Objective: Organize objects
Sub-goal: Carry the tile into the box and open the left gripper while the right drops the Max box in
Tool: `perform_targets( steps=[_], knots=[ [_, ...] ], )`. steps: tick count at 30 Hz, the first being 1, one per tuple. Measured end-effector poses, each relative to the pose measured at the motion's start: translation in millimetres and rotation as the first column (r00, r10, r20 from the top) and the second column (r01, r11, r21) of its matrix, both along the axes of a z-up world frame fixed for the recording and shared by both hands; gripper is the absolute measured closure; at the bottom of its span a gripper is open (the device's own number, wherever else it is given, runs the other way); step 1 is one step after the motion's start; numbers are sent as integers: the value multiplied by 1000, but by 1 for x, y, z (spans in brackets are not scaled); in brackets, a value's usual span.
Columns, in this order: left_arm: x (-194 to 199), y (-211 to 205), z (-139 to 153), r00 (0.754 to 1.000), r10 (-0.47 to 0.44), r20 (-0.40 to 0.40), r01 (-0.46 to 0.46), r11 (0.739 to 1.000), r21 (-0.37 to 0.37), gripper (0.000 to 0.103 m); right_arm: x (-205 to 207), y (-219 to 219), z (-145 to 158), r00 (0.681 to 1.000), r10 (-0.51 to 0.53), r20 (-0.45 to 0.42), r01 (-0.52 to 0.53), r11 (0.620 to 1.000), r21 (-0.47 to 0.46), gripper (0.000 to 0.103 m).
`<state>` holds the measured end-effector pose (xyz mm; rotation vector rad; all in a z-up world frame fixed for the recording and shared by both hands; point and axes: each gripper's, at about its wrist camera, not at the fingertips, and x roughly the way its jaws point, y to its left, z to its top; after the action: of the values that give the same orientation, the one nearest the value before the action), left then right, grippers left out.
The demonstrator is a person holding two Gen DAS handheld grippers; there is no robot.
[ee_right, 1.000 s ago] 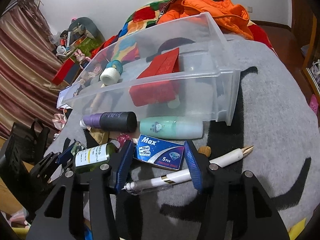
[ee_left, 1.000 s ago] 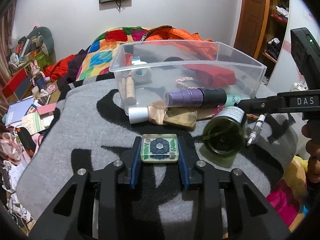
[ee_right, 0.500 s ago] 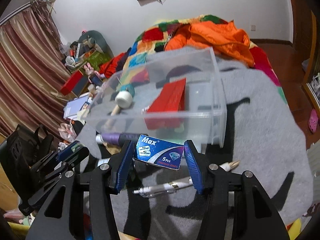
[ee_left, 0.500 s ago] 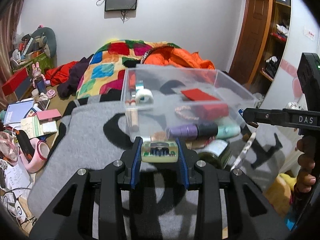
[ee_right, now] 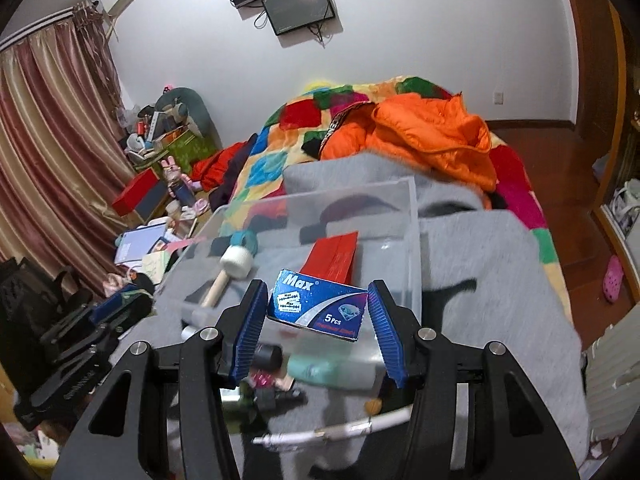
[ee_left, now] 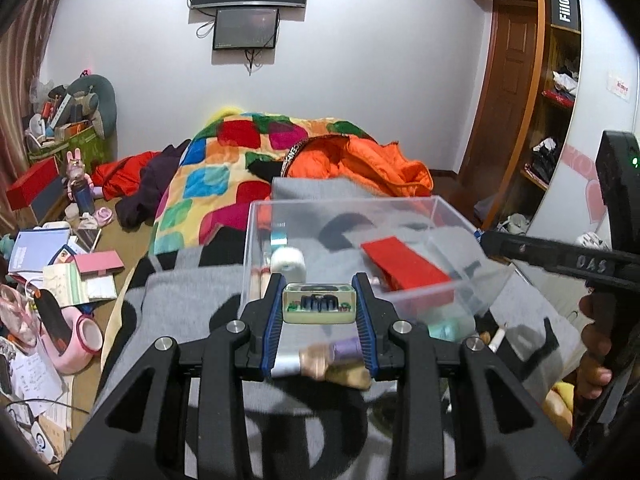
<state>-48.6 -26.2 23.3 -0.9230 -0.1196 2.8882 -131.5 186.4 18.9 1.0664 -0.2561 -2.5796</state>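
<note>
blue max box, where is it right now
In the right wrist view, the blue Max box is clamped in the right gripper, raised before the clear bin.

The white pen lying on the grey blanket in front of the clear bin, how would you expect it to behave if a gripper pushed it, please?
The white pen looks slim and round, so it would probably roll. The grey blanket beneath looks soft, likely slowing it.

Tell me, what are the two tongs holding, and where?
Left tongs pinch the small clear flower block by its two sides. Right tongs clamp the blue Max blade box by its short ends.
</note>
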Motion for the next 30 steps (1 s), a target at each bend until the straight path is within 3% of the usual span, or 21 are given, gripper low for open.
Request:
perform_targets(
  steps=[9,20,27,30],
  knots=[
    [-31,3,-14,999,14,51,-16,999,46,70,-16,-1,-18,999,-19,48,19,1000,-8,55],
    [-52,2,-33,992,36,117,-41,998,39,70,-22,-9,-25,998,-35,45,34,999,33,54],
    [-53,6,-34,993,30,118,-33,999,23,70,-22,-12,-25,998,-47,38,45,997,55,54],
    [-52,6,-33,993,28,119,-31,999,24,64,-22,-13,-24,998,-37,44,34,998,55,51]
  ],
)
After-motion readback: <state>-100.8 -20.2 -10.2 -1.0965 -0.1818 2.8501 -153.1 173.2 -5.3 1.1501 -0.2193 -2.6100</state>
